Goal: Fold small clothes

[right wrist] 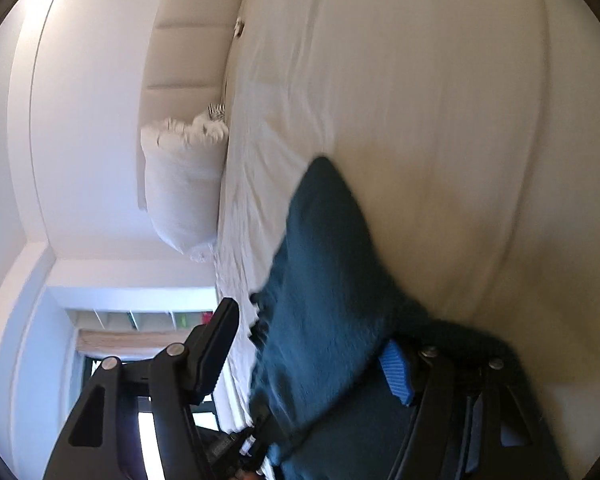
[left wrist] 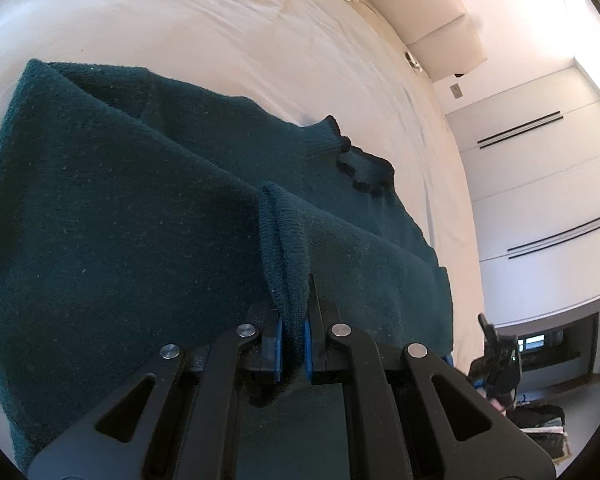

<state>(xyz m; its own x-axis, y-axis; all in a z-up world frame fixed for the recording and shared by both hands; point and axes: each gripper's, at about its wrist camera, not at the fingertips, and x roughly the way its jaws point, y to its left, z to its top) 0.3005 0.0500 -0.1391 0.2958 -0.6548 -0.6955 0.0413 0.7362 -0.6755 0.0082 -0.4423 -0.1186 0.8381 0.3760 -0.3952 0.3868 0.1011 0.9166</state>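
Observation:
A dark teal knit sweater (left wrist: 112, 216) lies spread on a cream bed sheet (left wrist: 188, 20), its collar with dark trim (left wrist: 360, 168) toward the right. My left gripper (left wrist: 294, 344) is shut on a ribbed cuff of the sweater (left wrist: 284, 248), pinched between the blue pads (left wrist: 306, 344). In the right wrist view the sweater (right wrist: 320, 300) lies between the wide-apart fingers of my right gripper (right wrist: 312, 360). Its blue right pad (right wrist: 396, 372) touches the cloth; the left finger (right wrist: 216, 352) stands clear of it. The right gripper is open.
A white pillow (right wrist: 180, 192) and a padded headboard (right wrist: 192, 40) stand at the head of the bed. White wardrobe doors with black handles (left wrist: 540, 176) are at the right. A window and shelves (right wrist: 140, 320) lie beyond the bed's edge.

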